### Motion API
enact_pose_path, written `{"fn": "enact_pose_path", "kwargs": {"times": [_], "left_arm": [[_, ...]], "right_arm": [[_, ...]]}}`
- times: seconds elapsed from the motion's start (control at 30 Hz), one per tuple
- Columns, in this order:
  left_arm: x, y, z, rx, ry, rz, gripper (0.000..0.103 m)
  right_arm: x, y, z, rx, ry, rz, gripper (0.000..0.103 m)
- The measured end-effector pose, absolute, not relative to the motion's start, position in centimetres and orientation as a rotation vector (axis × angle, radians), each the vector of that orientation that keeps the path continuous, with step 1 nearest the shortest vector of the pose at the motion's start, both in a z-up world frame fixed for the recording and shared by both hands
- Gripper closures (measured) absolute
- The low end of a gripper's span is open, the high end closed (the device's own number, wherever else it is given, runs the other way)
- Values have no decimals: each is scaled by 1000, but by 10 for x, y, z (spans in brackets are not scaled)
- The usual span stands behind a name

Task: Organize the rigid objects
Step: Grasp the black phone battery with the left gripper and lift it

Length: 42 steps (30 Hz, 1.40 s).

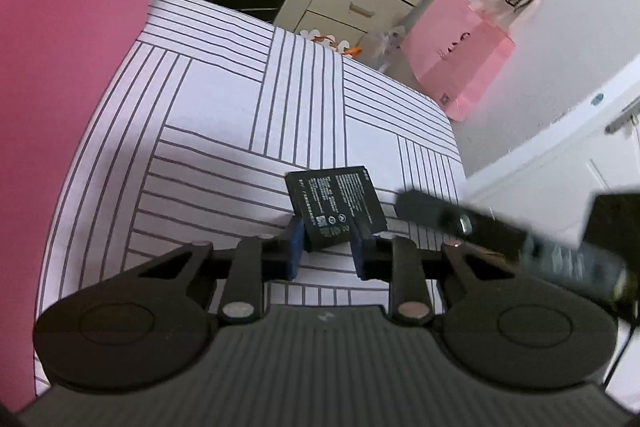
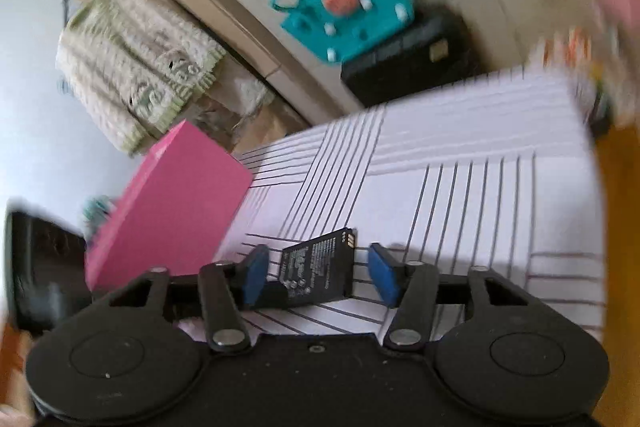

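Note:
A flat black battery (image 1: 336, 203) with white print is held tilted above the striped white table (image 1: 224, 115). My left gripper (image 1: 326, 247) is shut on its near end, blue pads on both sides. In the right wrist view the same battery (image 2: 320, 275) lies between my right gripper's (image 2: 320, 277) blue pads (image 2: 382, 277), which stand wide apart and do not touch it; that gripper is open. The right gripper (image 1: 520, 239) shows blurred at the right of the left wrist view. A pink box (image 2: 168, 211) stands on the table's left side.
A teal bag (image 2: 352, 7) sits on a black suitcase (image 2: 404, 63) beyond the table's far edge. A pink paper bag (image 1: 460, 59) hangs on the far wall. The pink box (image 1: 68, 87) fills the left of the left wrist view.

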State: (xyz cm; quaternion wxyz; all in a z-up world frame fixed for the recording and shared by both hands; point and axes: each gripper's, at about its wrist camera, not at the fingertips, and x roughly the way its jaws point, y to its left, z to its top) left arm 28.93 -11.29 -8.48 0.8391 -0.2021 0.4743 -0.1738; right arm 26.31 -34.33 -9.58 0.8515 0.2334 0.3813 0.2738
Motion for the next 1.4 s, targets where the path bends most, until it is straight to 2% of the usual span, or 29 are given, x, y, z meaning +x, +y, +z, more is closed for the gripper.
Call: {"fn": "enact_pose_path", "kwargs": {"times": [0.1, 0.2, 0.37, 0.63, 0.73, 0.93, 1.27, 1.33, 1.4], "left_arm": [[289, -112, -86, -462, 999, -328, 81], [289, -112, -88, -495, 998, -298, 81], [290, -112, -87, -503, 1000, -281, 81], [292, -110, -88, -515, 1002, -274, 81], [294, -109, -89, -515, 1005, -283, 81], [293, -107, -90, -526, 994, -278, 80], [295, -106, -90, -545, 990, -285, 75], [294, -108, -91, -545, 987, -293, 77], [293, -108, -93, -572, 992, -309, 85]], "right_arm": [[244, -324, -85, 321, 770, 524, 36], [230, -300, -78, 139, 740, 515, 28], [226, -274, -78, -41, 706, 443, 23], [241, -258, -92, -59, 708, 404, 20], [238, -256, -91, -91, 703, 407, 33], [240, -257, -89, -77, 723, 423, 33], [243, -289, -92, 208, 743, 470, 33], [241, -290, -94, 225, 736, 475, 33], [238, -289, -96, 222, 726, 477, 33]]}}
